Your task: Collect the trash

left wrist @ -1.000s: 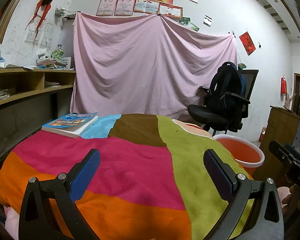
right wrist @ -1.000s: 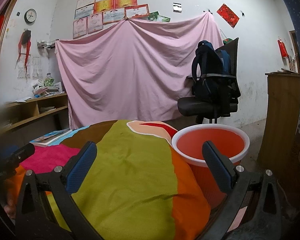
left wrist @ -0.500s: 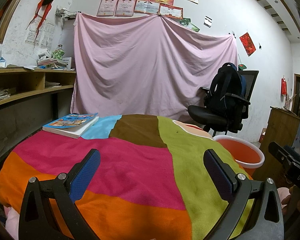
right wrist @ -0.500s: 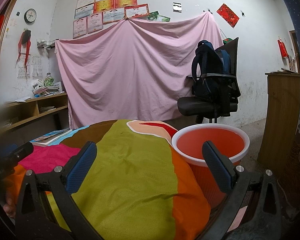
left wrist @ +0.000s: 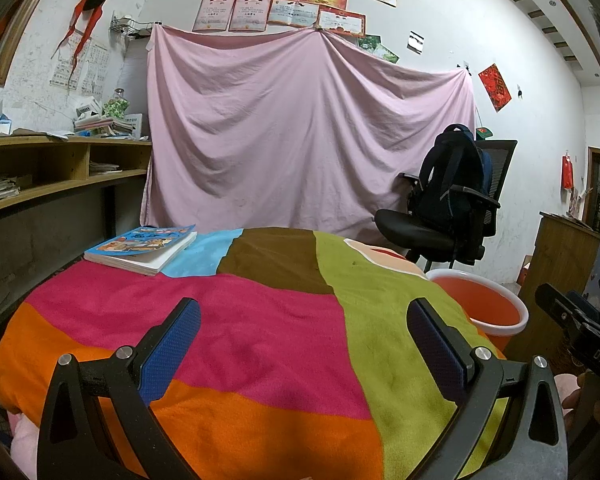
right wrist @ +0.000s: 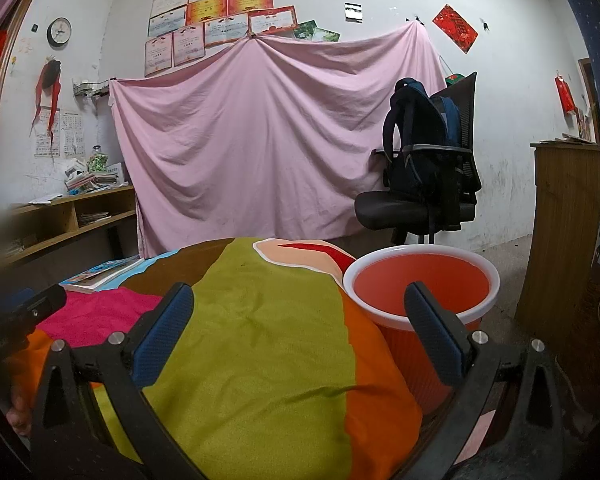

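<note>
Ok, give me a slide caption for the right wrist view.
Open right gripper over the patchwork blanket, beside the empty orange bin.

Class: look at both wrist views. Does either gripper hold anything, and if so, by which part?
Nothing is held. The left gripper and right gripper are both open over the patchwork cloth, with nothing between their fingers.

Right gripper held wide over a patchwork blanket beside a red bucket

The right gripper (right wrist: 300,320) is held with its blue-padded fingers (right wrist: 162,330) spread wide and nothing between them. Beneath it the blanket (right wrist: 260,360) is spread; the bucket (right wrist: 422,280) stands just beside its right edge. A book (right wrist: 100,274) is seen lying at the far left.
</note>
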